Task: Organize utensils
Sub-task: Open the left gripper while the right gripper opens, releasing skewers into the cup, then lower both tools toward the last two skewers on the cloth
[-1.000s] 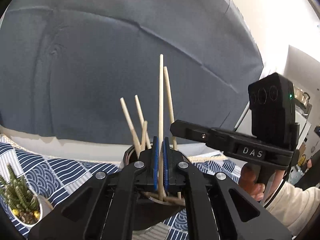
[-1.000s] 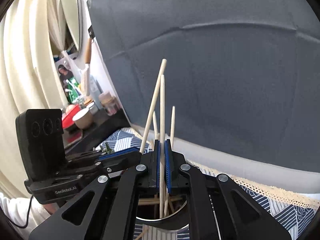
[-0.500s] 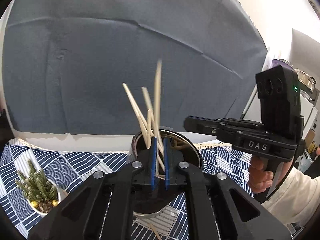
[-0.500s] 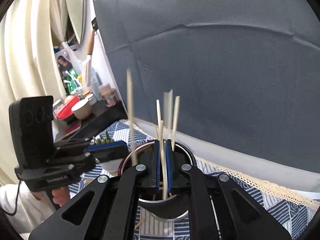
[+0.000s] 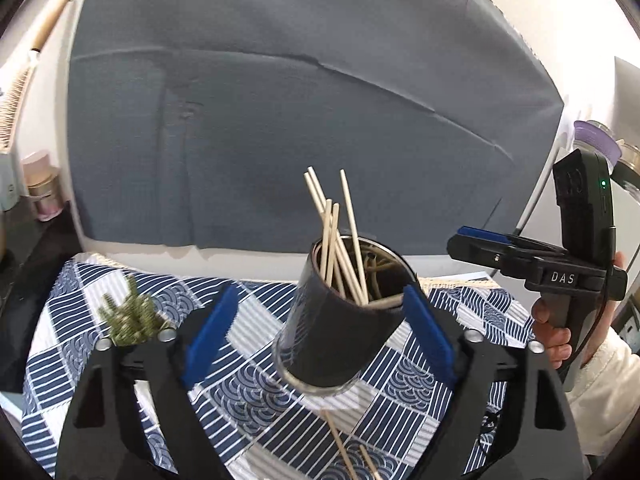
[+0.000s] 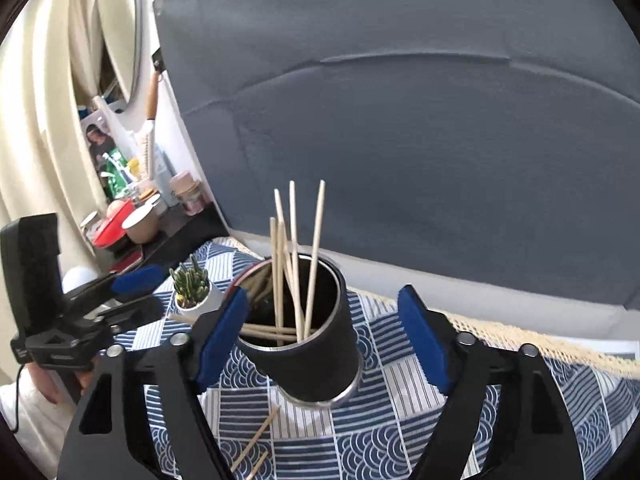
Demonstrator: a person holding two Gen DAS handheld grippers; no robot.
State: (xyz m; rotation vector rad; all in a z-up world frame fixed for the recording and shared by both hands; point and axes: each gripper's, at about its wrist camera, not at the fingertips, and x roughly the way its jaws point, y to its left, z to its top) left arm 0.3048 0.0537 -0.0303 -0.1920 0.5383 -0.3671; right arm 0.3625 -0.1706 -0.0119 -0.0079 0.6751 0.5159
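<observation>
looking at both claws right now, they're mid-opening and empty: the left claw [image 5: 320, 320] and right claw [image 6: 324, 332] each had a chopstick pinched a second ago, and now the pads stand wide on either side of the black cup [image 5: 340, 332] with nothing pressed between them. the sticks they carried have dropped in with the chopsticks [image 5: 336, 240], which lean in a loose bunch out of the cup's mouth. so i'd say that's one more pair filed away.

not done though. a couple of loose chopsticks [image 6: 256, 440] lie on the blue patterned cloth [image 5: 248, 392] just in front of the cup, toward the near edge of the desk, so i'd guess those are next.

the cup itself sits about mid-desk, closer to the back edge where the grey backdrop [image 6: 400, 140] starts.

view differences: the right wrist cam looks straight down into the cup and shows sticks lying crosswise inside, plus the little cactus pot [image 6: 192, 288] sharp and clear. the left cam has the cactus blurred but shows the person's hand [image 5: 556, 328] on the other handle.
</observation>
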